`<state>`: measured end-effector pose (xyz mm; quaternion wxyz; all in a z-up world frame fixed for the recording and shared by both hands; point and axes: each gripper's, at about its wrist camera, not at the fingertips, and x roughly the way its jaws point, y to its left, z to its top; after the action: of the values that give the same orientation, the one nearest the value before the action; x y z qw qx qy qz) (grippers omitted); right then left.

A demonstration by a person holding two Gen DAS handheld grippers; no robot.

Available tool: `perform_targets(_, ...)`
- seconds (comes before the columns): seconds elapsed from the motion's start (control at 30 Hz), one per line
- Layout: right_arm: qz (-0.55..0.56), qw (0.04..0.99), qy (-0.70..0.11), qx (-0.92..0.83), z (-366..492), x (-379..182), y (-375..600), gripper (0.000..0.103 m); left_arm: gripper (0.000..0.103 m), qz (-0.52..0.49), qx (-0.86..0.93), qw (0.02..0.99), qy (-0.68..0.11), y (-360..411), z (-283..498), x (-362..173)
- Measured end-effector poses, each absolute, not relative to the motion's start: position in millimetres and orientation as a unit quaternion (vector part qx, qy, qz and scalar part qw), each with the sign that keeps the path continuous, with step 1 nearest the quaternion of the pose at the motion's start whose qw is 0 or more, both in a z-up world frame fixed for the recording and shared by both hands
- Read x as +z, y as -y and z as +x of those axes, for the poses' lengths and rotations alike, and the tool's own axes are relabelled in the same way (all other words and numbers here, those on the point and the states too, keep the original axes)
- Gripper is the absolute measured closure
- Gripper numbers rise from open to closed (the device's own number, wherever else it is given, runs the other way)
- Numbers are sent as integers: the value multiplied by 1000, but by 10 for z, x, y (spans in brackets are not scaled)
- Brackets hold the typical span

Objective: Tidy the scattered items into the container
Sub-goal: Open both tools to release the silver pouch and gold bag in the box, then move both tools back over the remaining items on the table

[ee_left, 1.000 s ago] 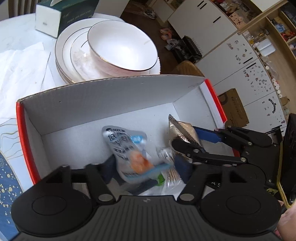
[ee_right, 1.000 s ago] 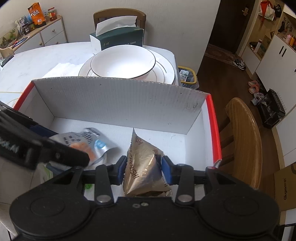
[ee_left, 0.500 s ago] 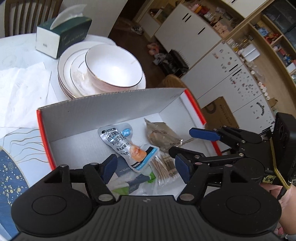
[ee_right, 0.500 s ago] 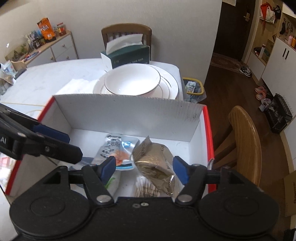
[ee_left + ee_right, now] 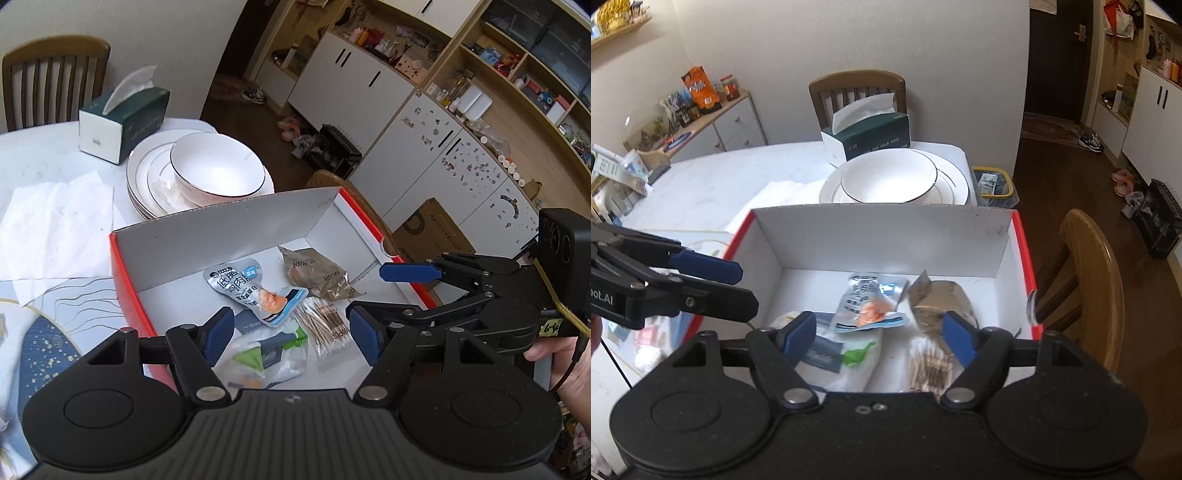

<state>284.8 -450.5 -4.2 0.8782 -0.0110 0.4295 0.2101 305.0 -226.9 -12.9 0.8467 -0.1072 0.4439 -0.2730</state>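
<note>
A red-edged white cardboard box (image 5: 229, 225) (image 5: 882, 236) holds several items: a silver snack pouch (image 5: 255, 291) (image 5: 868, 302), a brown foil packet (image 5: 317, 269) (image 5: 942, 295), a pack of cotton swabs (image 5: 321, 321) (image 5: 929, 365) and a white packet with green print (image 5: 262, 356) (image 5: 849, 360). My left gripper (image 5: 291, 328) is open and empty above the box's near side. My right gripper (image 5: 879, 332) is open and empty above the box; it also shows in the left wrist view (image 5: 391, 295).
Stacked white plates with a bowl (image 5: 218, 170) (image 5: 890, 177) and a green tissue box (image 5: 125, 118) (image 5: 868, 133) stand behind the box. White paper (image 5: 55, 229) lies left. A wooden chair (image 5: 1086, 280) stands right of the table edge.
Both grippers have opened, dropped the silver pouch and the brown packet into the box, and pulled back and up away from it.
</note>
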Motion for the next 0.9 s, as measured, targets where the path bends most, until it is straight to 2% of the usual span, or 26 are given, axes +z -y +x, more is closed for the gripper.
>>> perform_targets(0.1, -6, 881, -426, 208, 2770, -20, 4460, 21, 27, -103, -276, 852, -434, 2209, 2952, -94)
perform_targets(0.2, -9, 884, -418, 210, 2665, 21, 4392, 20, 26, -101, -281, 853, -428, 2136, 2865, -70)
perform_targets(0.27, -10, 886, -412, 210, 2600, 51, 4346, 19, 21, -101, -282, 855, -424, 2084, 2805, -52)
perform_targets(0.63, 14, 897, -387, 214, 2300, 211, 4043, 17, 17, -93, -289, 869, -390, 1753, 2474, 91)
perform_targets(0.7, 16, 898, -385, 214, 2258, 226, 3974, 17, 14, -96, -288, 872, -384, 1685, 2424, 122)
perform_targets(0.77, 20, 898, -383, 214, 2217, 242, 3907, 16, 0, -101, -288, 874, -379, 1602, 2381, 139)
perform_targets(0.9, 23, 899, -381, 213, 2136, 257, 3767, 16, 0, -103, -291, 877, -368, 1445, 2289, 178)
